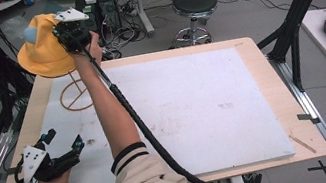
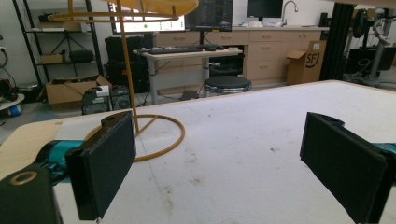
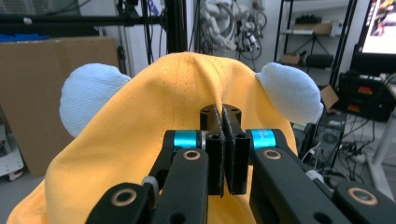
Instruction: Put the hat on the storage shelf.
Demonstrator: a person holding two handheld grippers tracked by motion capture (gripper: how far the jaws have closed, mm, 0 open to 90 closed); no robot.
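Note:
A yellow hat [image 1: 39, 50] with pale blue round ears [image 3: 88, 100] sits atop a yellow wire stand [image 1: 76, 92] at the table's far left. My right gripper [image 1: 67, 34] is up at the hat's crown, its jaws shut on a pinch of the yellow fabric [image 3: 223, 109]. Near the front left edge of the table my left gripper [image 1: 64, 139] rests open, nothing between its pads. Its own view looks across the white mat at the stand's ring base [image 2: 159, 137] and upright rod, my left gripper [image 2: 210, 163] gaping wide.
A white foam mat [image 1: 194, 106] covers most of the wooden table [image 1: 270, 77]. Black frame posts [image 1: 297, 1] rise at the right and left. A black stool [image 1: 194, 7] and tangled cables lie on the floor beyond the far edge.

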